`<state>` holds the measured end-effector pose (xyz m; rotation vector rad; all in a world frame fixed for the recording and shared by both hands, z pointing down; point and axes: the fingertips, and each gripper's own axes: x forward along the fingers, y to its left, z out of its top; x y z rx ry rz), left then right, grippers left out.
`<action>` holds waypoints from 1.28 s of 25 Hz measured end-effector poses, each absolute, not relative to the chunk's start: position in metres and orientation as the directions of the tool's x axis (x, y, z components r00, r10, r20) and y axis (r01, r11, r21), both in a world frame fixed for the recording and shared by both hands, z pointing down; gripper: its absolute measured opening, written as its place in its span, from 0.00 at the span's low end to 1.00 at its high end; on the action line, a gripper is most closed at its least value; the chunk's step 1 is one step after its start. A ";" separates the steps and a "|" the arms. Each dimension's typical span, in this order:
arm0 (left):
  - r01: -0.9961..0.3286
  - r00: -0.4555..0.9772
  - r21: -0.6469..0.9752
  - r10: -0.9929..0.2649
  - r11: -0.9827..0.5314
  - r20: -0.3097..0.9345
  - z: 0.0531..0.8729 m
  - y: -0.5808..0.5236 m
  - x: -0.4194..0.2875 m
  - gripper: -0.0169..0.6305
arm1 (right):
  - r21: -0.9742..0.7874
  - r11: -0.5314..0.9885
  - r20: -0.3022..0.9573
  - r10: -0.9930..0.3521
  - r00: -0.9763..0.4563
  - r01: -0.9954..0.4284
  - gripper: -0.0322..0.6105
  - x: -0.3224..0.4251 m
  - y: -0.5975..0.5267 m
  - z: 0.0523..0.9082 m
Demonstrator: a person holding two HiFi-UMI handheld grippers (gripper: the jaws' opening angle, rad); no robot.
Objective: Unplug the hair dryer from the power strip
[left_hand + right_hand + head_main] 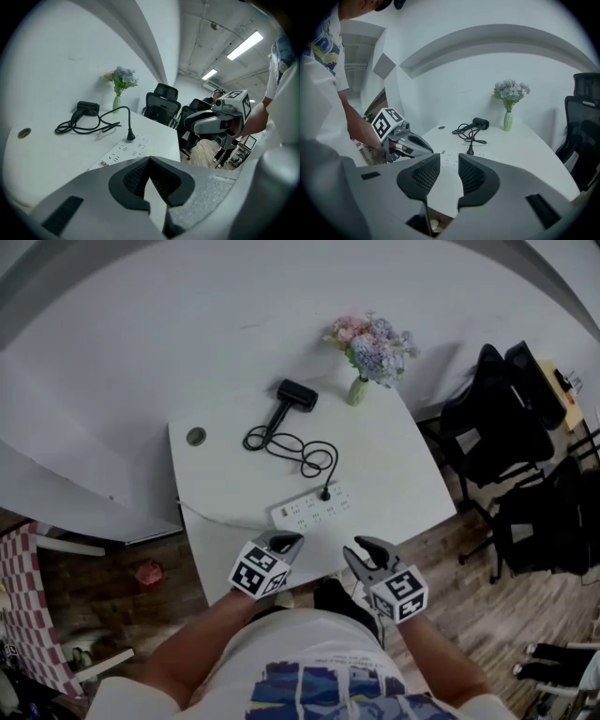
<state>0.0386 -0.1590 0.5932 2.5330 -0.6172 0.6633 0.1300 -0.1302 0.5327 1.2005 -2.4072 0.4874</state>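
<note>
While the left hand-held gripper [286,542] and the right hand-held gripper [361,549] hang side by side over the near edge of the white surface [225,474], the hair dryer [296,395] lies at the far side. Its black cord [298,448] runs in loose loops toward the person and ends in a plug [325,493] standing upright in the power strip [314,509]. The strip lies along the near edge, just beyond both grippers' tips.

The left gripper's jaws meet at their tips with nothing in them. The right gripper's jaws stand apart, with only bare surface showing through the gap — neither gripper touches strip or plug.

A vase of flowers [370,357] stands just right of the dryer — well apart from the strip. A round cable hole [195,436] sits toward the left edge, and black office chairs [497,418] crowd the floor to the right of the surface.
</note>
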 end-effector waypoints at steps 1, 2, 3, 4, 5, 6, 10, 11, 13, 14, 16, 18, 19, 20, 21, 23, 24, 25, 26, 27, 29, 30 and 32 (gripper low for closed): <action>-0.524 0.779 0.301 -0.305 -0.797 0.547 0.595 -0.164 0.040 0.03 | -0.126 0.576 0.506 -0.663 -0.551 -0.808 0.22 0.132 -0.138 0.535; -0.529 0.774 0.298 -0.307 -0.795 0.554 0.597 -0.169 0.042 0.03 | -0.123 0.583 0.512 -0.656 -0.554 -0.803 0.22 0.135 -0.146 0.536; -0.533 0.768 0.294 -0.309 -0.793 0.561 0.600 -0.174 0.044 0.03 | -0.121 0.591 0.514 -0.650 -0.559 -0.798 0.22 0.137 -0.154 0.539; -0.538 0.763 0.291 -0.309 -0.791 0.568 0.603 -0.178 0.046 0.03 | -0.120 0.599 0.516 -0.644 -0.565 -0.792 0.22 0.138 -0.161 0.542; -0.541 0.758 0.289 -0.309 -0.790 0.575 0.606 -0.181 0.048 0.03 | -0.120 0.607 0.518 -0.637 -0.571 -0.786 0.22 0.139 -0.167 0.545; -0.544 0.753 0.287 -0.308 -0.788 0.581 0.610 -0.184 0.049 0.03 | -0.121 0.613 0.523 -0.629 -0.575 -0.781 0.22 0.139 -0.173 0.549; -0.550 0.738 0.277 -0.303 -0.788 0.603 0.621 -0.195 0.055 0.03 | -0.111 0.644 0.559 -0.589 -0.583 -0.757 0.22 0.135 -0.196 0.557; -0.552 0.734 0.275 -0.303 -0.787 0.608 0.624 -0.197 0.056 0.03 | -0.108 0.653 0.564 -0.581 -0.588 -0.749 0.22 0.134 -0.201 0.560; -0.558 0.726 0.272 -0.303 -0.784 0.617 0.629 -0.201 0.058 0.03 | -0.109 0.666 0.555 -0.575 -0.601 -0.738 0.22 0.132 -0.211 0.567; -0.561 0.723 0.270 -0.303 -0.783 0.621 0.631 -0.203 0.059 0.03 | -0.111 0.671 0.554 -0.570 -0.607 -0.733 0.22 0.131 -0.216 0.571; -0.563 0.714 0.264 -0.300 -0.783 0.633 0.635 -0.206 0.060 0.03 | -0.116 0.681 0.562 -0.555 -0.614 -0.723 0.22 0.128 -0.223 0.575; -0.564 0.705 0.256 -0.296 -0.785 0.645 0.637 -0.209 0.061 0.03 | -0.119 0.691 0.569 -0.541 -0.619 -0.713 0.22 0.124 -0.231 0.580; -0.565 0.701 0.254 -0.294 -0.785 0.650 0.639 -0.210 0.062 0.03 | -0.119 0.695 0.573 -0.535 -0.621 -0.709 0.22 0.123 -0.235 0.583; -0.566 0.697 0.253 -0.292 -0.784 0.655 0.641 -0.210 0.062 0.03 | -0.121 0.698 0.577 -0.529 -0.622 -0.706 0.23 0.121 -0.239 0.587; -0.568 0.693 0.253 -0.289 -0.783 0.660 0.643 -0.211 0.062 0.03 | -0.123 0.700 0.582 -0.523 -0.623 -0.703 0.23 0.120 -0.243 0.591; -0.570 0.687 0.253 -0.285 -0.781 0.669 0.647 -0.211 0.062 0.03 | -0.130 0.703 0.591 -0.511 -0.624 -0.699 0.23 0.116 -0.249 0.599; -0.572 0.684 0.252 -0.284 -0.781 0.672 0.648 -0.211 0.062 0.03 | -0.135 0.704 0.595 -0.505 -0.625 -0.697 0.23 0.115 -0.253 0.602; -0.573 0.681 0.251 -0.282 -0.780 0.675 0.649 -0.213 0.062 0.03 | -0.139 0.705 0.599 -0.500 -0.625 -0.696 0.24 0.114 -0.257 0.605; -0.574 0.679 0.251 -0.281 -0.780 0.678 0.650 -0.214 0.062 0.03 | -0.141 0.705 0.602 -0.496 -0.626 -0.695 0.24 0.113 -0.261 0.608; -0.575 0.677 0.251 -0.280 -0.779 0.681 0.651 -0.215 0.061 0.03 | -0.139 0.708 0.604 -0.494 -0.625 -0.693 0.24 0.113 -0.265 0.612; -0.576 0.670 0.246 -0.278 -0.780 0.688 0.652 -0.215 0.060 0.03 | -0.132 0.714 0.609 -0.489 -0.625 -0.688 0.24 0.112 -0.271 0.618; -0.575 0.665 0.239 -0.277 -0.782 0.693 0.652 -0.215 0.060 0.03 | -0.132 0.718 0.607 -0.487 -0.628 -0.684 0.24 0.110 -0.274 0.619; -0.573 0.658 0.229 -0.275 -0.787 0.701 0.653 -0.215 0.060 0.03 | -0.139 0.723 0.602 -0.481 -0.637 -0.677 0.24 0.106 -0.279 0.620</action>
